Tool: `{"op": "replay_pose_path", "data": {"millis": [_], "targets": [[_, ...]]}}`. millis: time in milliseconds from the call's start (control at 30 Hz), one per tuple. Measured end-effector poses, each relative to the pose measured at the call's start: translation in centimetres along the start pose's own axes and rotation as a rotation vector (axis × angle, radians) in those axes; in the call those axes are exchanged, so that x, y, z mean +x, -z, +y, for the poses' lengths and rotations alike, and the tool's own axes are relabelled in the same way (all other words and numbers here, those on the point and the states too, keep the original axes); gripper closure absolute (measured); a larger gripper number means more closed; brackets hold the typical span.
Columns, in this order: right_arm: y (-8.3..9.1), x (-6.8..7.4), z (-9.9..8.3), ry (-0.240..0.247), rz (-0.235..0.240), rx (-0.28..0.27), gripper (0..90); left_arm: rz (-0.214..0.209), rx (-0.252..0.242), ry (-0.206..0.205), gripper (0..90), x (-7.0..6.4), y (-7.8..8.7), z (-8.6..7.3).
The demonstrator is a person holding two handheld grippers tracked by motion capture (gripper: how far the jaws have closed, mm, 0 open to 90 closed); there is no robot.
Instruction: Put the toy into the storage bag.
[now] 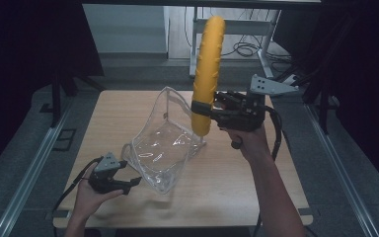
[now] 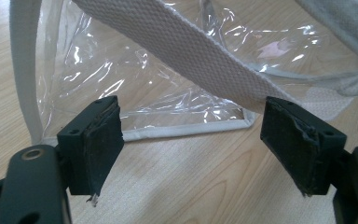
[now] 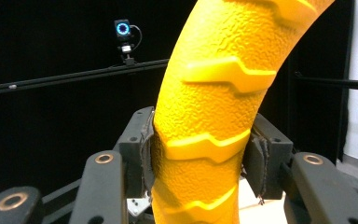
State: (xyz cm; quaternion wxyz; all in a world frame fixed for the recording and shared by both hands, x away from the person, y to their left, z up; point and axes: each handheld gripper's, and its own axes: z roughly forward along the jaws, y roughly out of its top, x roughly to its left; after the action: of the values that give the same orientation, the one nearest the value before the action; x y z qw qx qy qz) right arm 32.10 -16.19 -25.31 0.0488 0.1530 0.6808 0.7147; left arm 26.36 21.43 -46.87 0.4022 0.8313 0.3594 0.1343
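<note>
Yellow ring [image 1: 208,69] upright in right gripper [image 1: 202,109]

The clear bag [image 1: 165,148] stood mid-table, blocking the direct line between the left gripper [image 1: 133,183] and right gripper [image 1: 208,109]. Bare tabletop [image 1: 237,187] lay open right of the bag.

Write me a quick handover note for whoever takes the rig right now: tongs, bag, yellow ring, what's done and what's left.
Right tongs: shut on the yellow ring, held upright above the table, its lower end at the clear bag's mouth.
Left tongs: open, low at the bag's near edge, gripping nothing; a white strap crosses just ahead of them.
Done: ring picked up and brought to the bag.
Left, most likely: hold the bag open by strap or rim, lower the ring in, release.
</note>
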Motion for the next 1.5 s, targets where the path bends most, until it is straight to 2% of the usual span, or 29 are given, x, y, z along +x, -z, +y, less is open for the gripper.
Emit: {"op": "replay_pose_path", "data": {"millis": [33,300,500,900,1300,1500], "targets": [[-0.6,0.3,0.1,0.005,0.016,0.002,50.0,-0.001,0.0,0.0,20.5,0.0,0.0,0.0],[-2.3,0.9,0.2,0.002,0.059,-0.003,50.0,-0.002,0.002,-0.004,20.5,0.0,0.0,0.0],[-3.8,1.5,-0.7,-0.017,0.11,0.019,49.9,-0.001,0.001,-0.008,20.5,0.1,0.1,0.0],[-5.5,1.8,-2.5,-0.04,0.159,0.043,49.8,0.0,-0.001,-0.007,20.5,0.0,0.0,0.0],[-6.5,1.5,-4.5,-0.06,0.177,0.078,49.8,0.002,0.003,-0.01,20.5,0.1,0.0,0.0],[-6.7,1.1,-6.0,-0.098,0.172,0.107,49.7,0.001,0.006,-0.01,20.5,0.0,-0.1,0.0]]}}
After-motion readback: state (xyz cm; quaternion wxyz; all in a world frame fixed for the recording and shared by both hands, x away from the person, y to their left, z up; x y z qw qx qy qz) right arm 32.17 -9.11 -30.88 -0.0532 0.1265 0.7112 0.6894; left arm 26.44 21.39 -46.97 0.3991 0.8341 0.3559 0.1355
